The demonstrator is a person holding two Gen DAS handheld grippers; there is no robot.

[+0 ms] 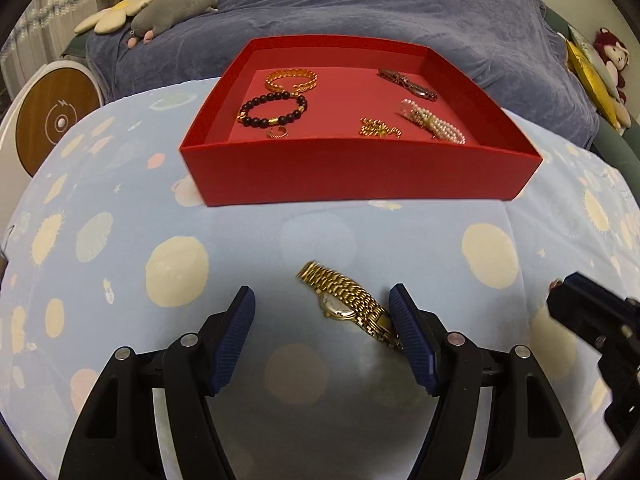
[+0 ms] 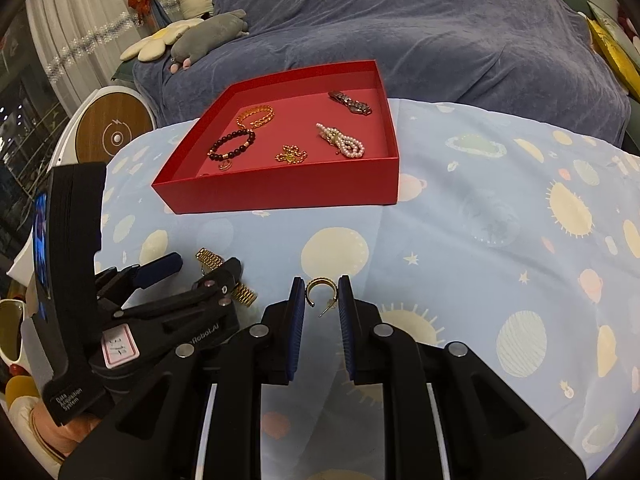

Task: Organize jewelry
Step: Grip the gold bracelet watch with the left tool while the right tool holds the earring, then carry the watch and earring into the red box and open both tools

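A red tray [image 1: 352, 176] on the patterned cloth holds a gold chain bracelet [image 1: 292, 79], a dark bead bracelet [image 1: 273, 110], a pearl piece [image 1: 434, 121], a dark link bracelet [image 1: 408, 85], a small gold chain [image 1: 379, 128] and a gold ring [image 1: 277, 132]. My left gripper [image 1: 322, 300] is open around a gold watch [image 1: 346, 304] lying on the cloth, its right pad touching the band. My right gripper [image 2: 322, 284] is nearly shut around a gold hoop earring [image 2: 317, 289] on the cloth. The left gripper [image 2: 188, 268] and the tray [image 2: 288, 188] also show in the right wrist view.
A bed with a blue-grey blanket [image 1: 400, 12] lies behind the table. Plush toys [image 1: 172, 6] lie at its left. A round white and wood device [image 1: 56, 120] stands at the left. The right gripper's body [image 1: 596, 332] is close at the right.
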